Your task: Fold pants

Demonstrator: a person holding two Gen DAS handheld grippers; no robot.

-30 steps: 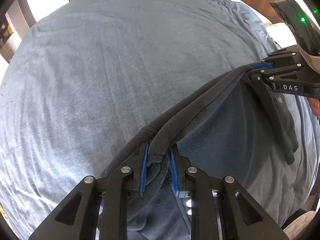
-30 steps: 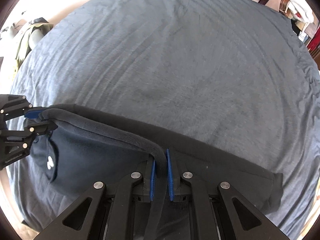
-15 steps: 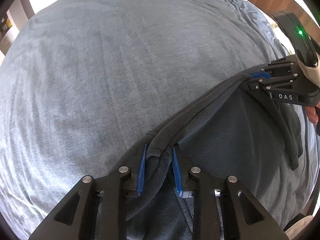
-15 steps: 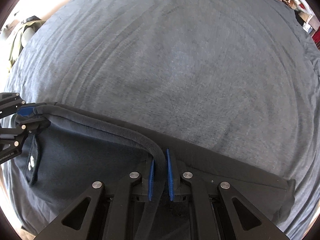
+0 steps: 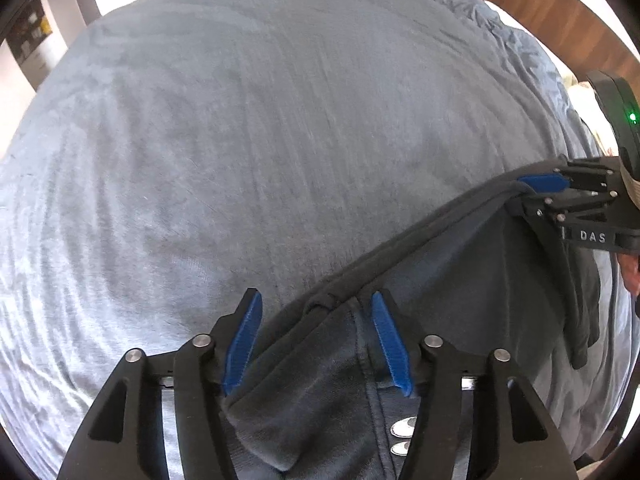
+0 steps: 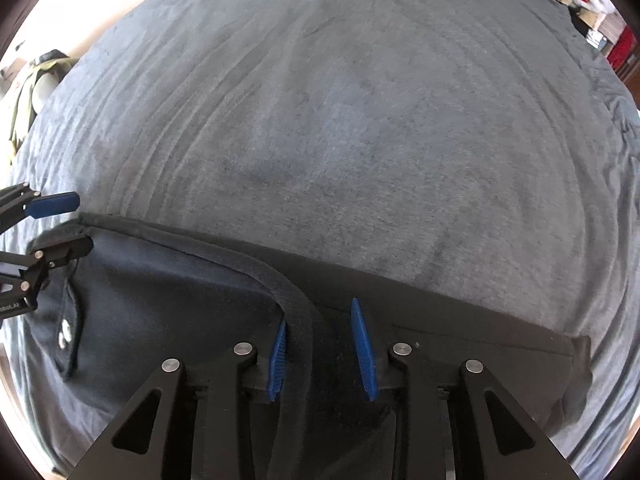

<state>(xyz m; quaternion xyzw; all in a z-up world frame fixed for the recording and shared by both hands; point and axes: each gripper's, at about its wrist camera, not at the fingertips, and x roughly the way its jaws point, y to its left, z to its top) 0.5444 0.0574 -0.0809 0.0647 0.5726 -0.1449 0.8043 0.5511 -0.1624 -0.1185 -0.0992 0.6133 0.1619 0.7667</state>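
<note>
Dark pants (image 6: 168, 300) lay flat along the near edge of the blue-grey bed (image 6: 360, 140), waistband (image 5: 400, 248) stretched between my tools. My left hand-held gripper (image 5: 316, 340) stood wide apart over the waistband; my right hand-held gripper (image 6: 320, 344) was also wide, fabric loose between.

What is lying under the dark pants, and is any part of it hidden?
Under the dark pants lies the blue-grey blanket, showing on the far side and around the edges. The part beneath the cloth is covered, so what it rests on cannot be seen.
</note>
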